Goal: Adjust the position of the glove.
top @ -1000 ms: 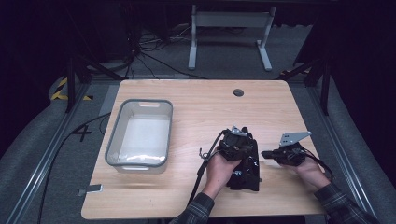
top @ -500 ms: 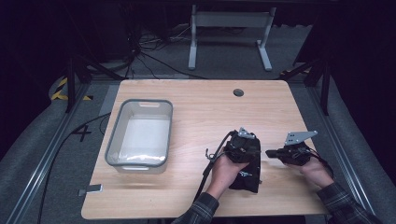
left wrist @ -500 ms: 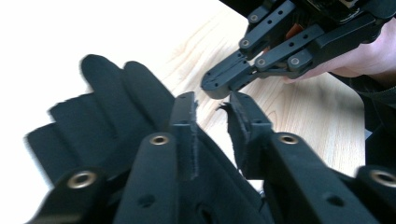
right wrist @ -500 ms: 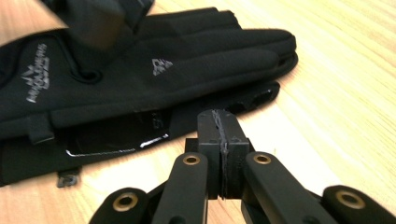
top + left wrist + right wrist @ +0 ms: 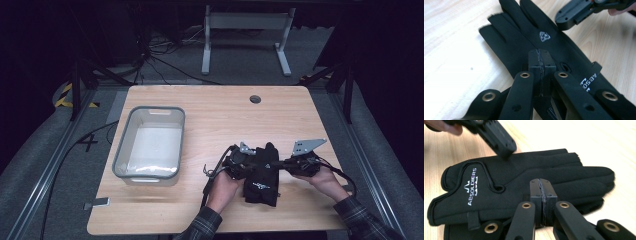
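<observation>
While two hand-held grippers (image 5: pixel 260 162) press, one glove pair (image 5: pixel 261 180), one bin (image 5: pixel 150 145).

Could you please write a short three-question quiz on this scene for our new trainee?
1. True or false: the glove lies inside the bin.
2. Are the jaws of the left gripper open or shut?
3. Which side of the table holds the bin: A left, B right, in the high view?

Key: 1 false, it lies on the table; 2 shut; 3 A.
</observation>
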